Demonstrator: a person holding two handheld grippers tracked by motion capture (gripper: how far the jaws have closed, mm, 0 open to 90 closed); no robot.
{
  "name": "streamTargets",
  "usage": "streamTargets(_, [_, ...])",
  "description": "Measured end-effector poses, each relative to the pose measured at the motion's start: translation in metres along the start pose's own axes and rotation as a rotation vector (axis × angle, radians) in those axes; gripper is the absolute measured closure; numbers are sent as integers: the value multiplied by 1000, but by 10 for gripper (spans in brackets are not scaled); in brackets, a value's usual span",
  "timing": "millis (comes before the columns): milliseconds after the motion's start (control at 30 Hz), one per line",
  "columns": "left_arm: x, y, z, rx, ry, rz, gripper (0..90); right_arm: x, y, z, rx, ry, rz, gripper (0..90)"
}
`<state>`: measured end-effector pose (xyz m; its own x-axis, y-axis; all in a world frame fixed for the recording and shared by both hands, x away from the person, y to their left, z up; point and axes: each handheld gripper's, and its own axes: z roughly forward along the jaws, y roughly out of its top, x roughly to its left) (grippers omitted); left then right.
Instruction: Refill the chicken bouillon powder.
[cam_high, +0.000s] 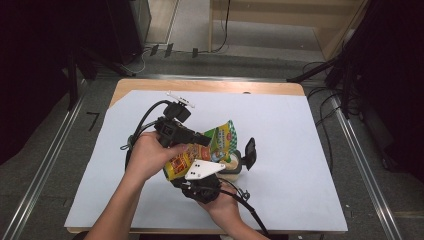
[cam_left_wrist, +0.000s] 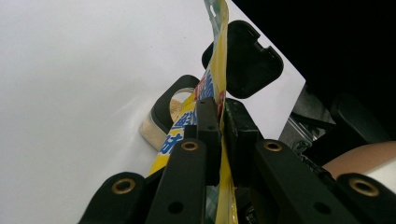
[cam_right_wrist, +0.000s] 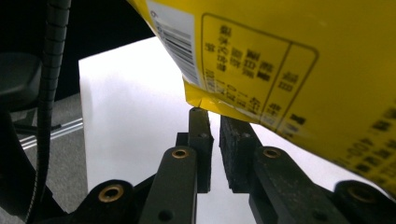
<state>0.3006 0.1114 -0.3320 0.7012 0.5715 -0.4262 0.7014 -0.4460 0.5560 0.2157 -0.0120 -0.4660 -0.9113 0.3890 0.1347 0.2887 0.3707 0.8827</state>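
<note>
**Pouch held over open jar, pouring apparently under way**

High view: near the middle of the white worktop (cam_high: 300, 150), yellow-and-green pouch (cam_high: 212, 145) held tilted above a small jar (cam_high: 232, 165) with its black flip lid (cam_high: 249, 152) swung open. Left gripper (cam_high: 205, 138) clamped on the pouch's upper part; right gripper (cam_high: 200, 175) low at the pouch's near end. Judged: lid opened and pouch brought over the jar; emptying, setting the pouch down and closing the lid left to do.

Left gripper view: jaws pinched tight on the pouch (cam_left_wrist: 219, 70), edge-on. Beyond it, the jar (cam_left_wrist: 161, 123) with pale contents and the open lid (cam_left_wrist: 245, 58). Blue and red print, too skewed to read.

Right gripper view: jaws almost closed, a narrow gap showing, tips right at the pouch's (cam_right_wrist: 280, 60) lower seam; grip on it not certain. Barcode and a boxed table of East Asian characters, too small to make out; no brand legible.
</note>
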Motion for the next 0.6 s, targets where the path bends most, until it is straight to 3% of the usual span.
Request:
streamTargets(200, [7, -4, -2, -6, -16, -16, 878, -1, -3, 2, 21, 2, -1, 840])
streamTargets(600, [16, -10, -6, -6, -36, -6, 885, -2, -8, 5, 44, 4, 1, 822])
